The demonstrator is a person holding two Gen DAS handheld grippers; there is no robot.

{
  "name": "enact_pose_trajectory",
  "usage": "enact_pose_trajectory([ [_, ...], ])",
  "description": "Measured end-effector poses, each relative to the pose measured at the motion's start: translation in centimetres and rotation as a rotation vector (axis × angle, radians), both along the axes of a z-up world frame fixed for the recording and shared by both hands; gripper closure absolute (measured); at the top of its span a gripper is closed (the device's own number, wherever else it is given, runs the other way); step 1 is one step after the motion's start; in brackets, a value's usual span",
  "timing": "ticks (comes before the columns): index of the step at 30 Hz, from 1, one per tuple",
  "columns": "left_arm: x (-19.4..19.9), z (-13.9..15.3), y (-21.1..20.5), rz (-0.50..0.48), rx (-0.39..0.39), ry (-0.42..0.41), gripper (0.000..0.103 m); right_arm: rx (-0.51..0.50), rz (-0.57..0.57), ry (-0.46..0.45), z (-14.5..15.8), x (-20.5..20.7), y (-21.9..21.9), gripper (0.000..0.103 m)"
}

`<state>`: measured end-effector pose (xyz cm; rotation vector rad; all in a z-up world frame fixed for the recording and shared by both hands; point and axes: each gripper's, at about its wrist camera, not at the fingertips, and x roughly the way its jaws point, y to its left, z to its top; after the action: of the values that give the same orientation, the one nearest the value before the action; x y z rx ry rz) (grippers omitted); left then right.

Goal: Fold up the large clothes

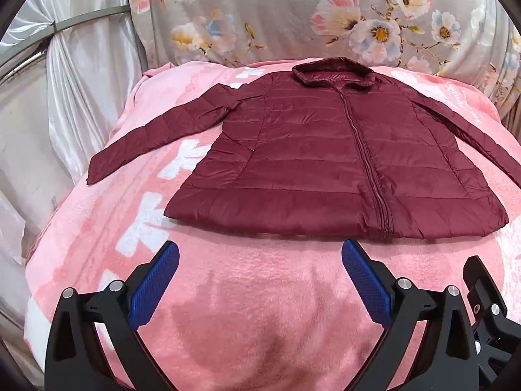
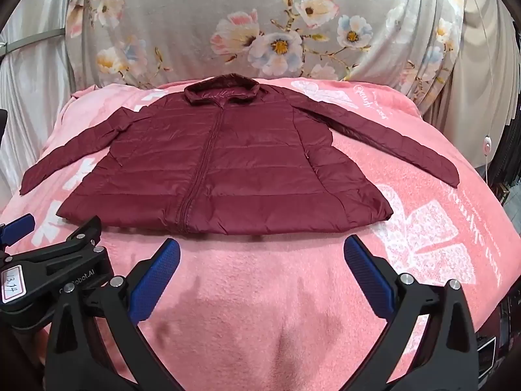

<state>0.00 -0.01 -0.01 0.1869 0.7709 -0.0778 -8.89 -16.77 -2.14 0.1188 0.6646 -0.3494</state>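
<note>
A dark red quilted jacket (image 1: 312,150) (image 2: 221,169) lies flat and zipped on a pink blanket (image 1: 247,309) (image 2: 247,293), collar at the far end, both sleeves spread out to the sides. My left gripper (image 1: 260,254) hovers open just short of the hem, left of the zip's lower end. My right gripper (image 2: 262,254) is open too, near the hem to the right of the zip. Nothing sits between either pair of blue pads (image 1: 153,286) (image 2: 156,283). The left gripper's black frame (image 2: 58,260) shows at the lower left of the right wrist view.
A grey floral cloth (image 1: 293,16) (image 2: 260,26) rises behind the bed. White satin drapes (image 1: 81,91) hang along the left side. A thin cord with a white switch (image 2: 487,145) dangles at the right edge of the bed. The blanket falls away at left and right.
</note>
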Motion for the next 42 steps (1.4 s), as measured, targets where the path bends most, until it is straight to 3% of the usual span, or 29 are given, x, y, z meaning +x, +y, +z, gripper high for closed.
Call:
enact_pose_trajectory([
  [15, -0.4, 1.1, -0.5, 0.0, 0.002, -0.009, 0.005, -0.008, 0.001, -0.021, 0.9, -0.7, 0.2, 0.005],
  [42, -0.5, -0.3, 0.9, 0.008, -0.008, 0.0, 0.005, -0.008, -0.002, -0.005, 0.2, -1.0, 0.4, 0.005],
])
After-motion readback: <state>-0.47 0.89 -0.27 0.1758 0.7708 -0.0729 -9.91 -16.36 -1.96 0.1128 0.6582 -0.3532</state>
